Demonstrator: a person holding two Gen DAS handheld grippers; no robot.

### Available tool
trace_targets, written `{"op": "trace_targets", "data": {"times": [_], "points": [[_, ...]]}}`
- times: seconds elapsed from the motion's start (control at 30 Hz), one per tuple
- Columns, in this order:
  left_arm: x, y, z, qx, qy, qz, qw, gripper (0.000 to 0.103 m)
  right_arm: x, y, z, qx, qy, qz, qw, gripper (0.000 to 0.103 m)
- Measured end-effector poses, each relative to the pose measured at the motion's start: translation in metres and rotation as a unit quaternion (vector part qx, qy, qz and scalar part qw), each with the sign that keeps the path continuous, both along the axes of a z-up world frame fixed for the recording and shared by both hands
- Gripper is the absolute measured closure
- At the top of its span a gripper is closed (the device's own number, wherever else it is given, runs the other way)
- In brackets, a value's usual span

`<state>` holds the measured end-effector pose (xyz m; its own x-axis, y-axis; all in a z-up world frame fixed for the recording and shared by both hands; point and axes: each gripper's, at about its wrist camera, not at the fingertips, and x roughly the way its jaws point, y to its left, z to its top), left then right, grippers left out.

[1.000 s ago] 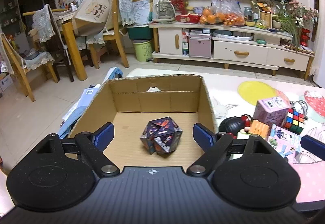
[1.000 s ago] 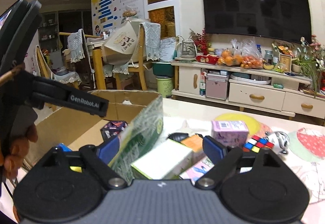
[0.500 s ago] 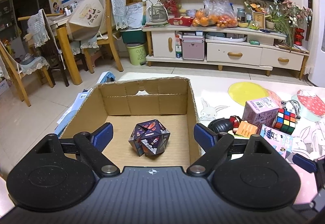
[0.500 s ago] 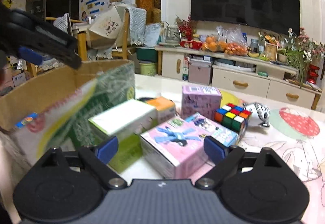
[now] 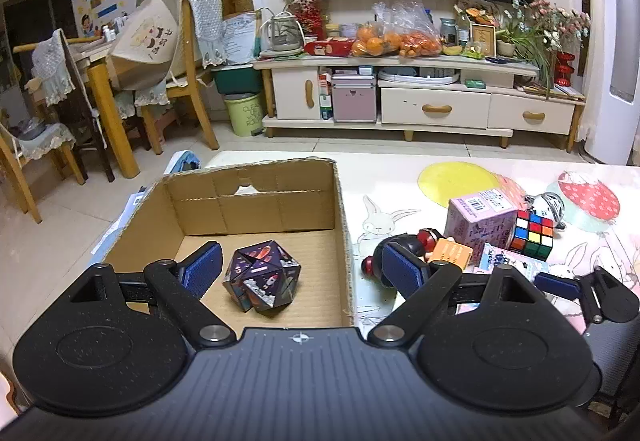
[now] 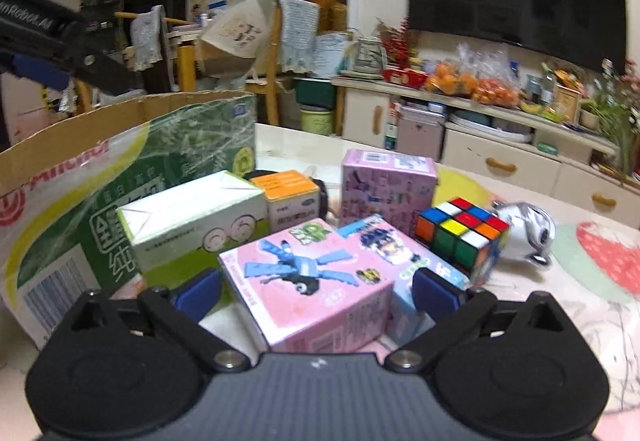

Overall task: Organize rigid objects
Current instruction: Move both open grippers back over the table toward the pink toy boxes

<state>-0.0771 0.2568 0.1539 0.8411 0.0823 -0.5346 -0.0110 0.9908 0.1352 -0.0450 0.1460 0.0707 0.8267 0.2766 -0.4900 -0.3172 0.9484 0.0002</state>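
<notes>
The pink box (image 6: pixel 316 281) lies on the surface (image 6: pixel 560 293) at 3 o'clock of the carton (image 6: pixel 132 161), between the right gripper (image 6: pixel 316 291) fingers, which are opening wide and not pressing on it. It is probably light, stiff cardboard with slick print; its two long side faces look like the best place to grip. The left gripper (image 5: pixel 300 269) hangs open and empty over the carton, where the puzzle ball (image 5: pixel 262 277) lies. Compared with a second ago, the right gripper has dropped from carton-rim height down to the pink box, and the left has barely shifted.
</notes>
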Motion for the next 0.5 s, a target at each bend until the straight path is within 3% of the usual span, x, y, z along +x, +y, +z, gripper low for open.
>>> {"op": "trace_targets", "data": {"times": [0.13, 0.23, 0.5], "points": [[-0.0006, -0.0045, -0.0008, 0.003, -0.001, -0.010, 0.9999, 0.000, -0.0006, 0.0040, -0.0007, -0.014, -0.004, 0.013, 1.000, 0.004], [-0.0007, -0.0063, -0.0014, 0.007, -0.002, -0.018, 0.9998, 0.000, -0.0032, 0.0081, -0.0006, -0.033, -0.009, 0.025, 0.999, 0.015], [-0.0028, -0.0004, -0.0021, 0.009, -0.001, -0.034, 0.9994, 0.000, -0.0078, 0.0036, -0.0002, -0.032, 0.001, 0.035, 0.999, 0.019]]}}
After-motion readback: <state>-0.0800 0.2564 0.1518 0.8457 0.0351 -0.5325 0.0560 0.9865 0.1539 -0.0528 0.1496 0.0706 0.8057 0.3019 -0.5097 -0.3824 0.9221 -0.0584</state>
